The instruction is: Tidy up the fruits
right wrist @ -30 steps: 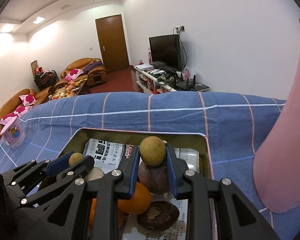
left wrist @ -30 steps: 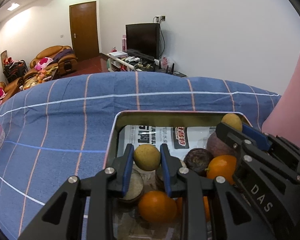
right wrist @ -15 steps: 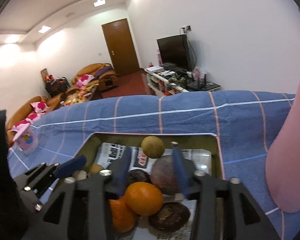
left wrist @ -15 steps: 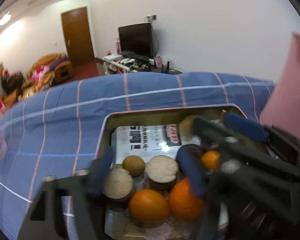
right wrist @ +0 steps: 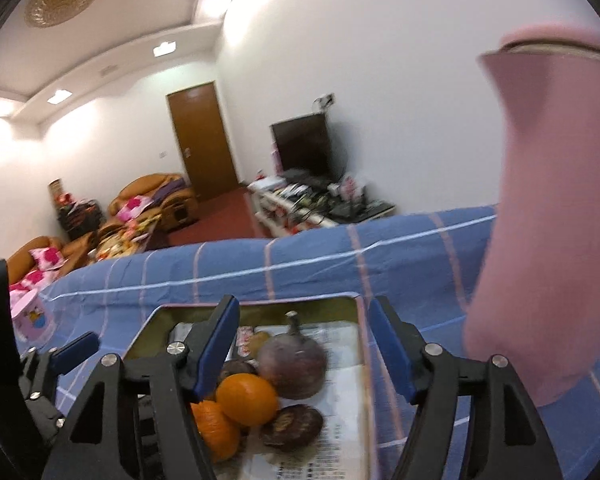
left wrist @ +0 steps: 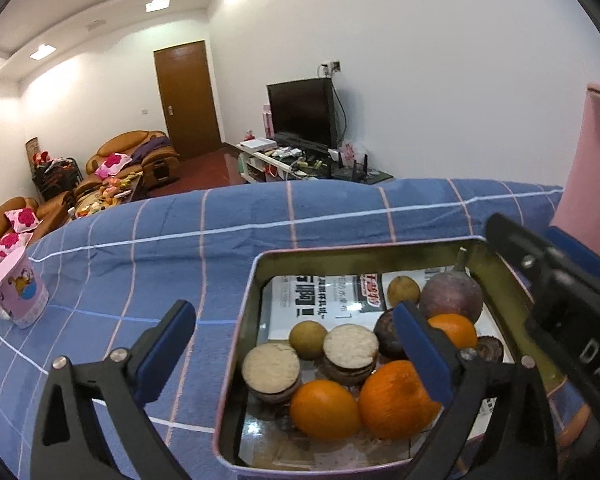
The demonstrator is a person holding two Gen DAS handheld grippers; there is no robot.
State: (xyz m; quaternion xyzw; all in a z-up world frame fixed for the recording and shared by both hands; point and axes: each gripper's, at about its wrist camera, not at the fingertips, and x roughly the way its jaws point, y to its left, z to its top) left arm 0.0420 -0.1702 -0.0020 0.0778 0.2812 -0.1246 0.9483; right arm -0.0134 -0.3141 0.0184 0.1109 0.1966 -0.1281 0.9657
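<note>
A metal tin (left wrist: 256, 280) lined with newspaper sits on the blue checked cloth and holds the fruit. In it lie oranges (left wrist: 325, 409), a big purple fruit (left wrist: 451, 298), two cut halves (left wrist: 271, 368) and two small tan fruits (left wrist: 308, 339) (left wrist: 404, 289). My left gripper (left wrist: 292, 314) hovers over the tin's left rim. Its jaws are opening wide and nothing is pressed between them. My right gripper (right wrist: 304, 308) is above the tin's far right part, over the purple fruit (right wrist: 292, 364) and an orange (right wrist: 247, 398). Its jaws are opening too and hold nothing.
A tall pink object (right wrist: 552, 200) stands close on the right of the tin. A small pink cup (left wrist: 18, 292) stands on the cloth (left wrist: 140, 248) far to the left. Behind the table are sofas, a door and a TV.
Both grippers were shut on small tan fruits. Both have opened, and the fruits now lie in the tin. The right gripper has lifted and tilted up slightly.
</note>
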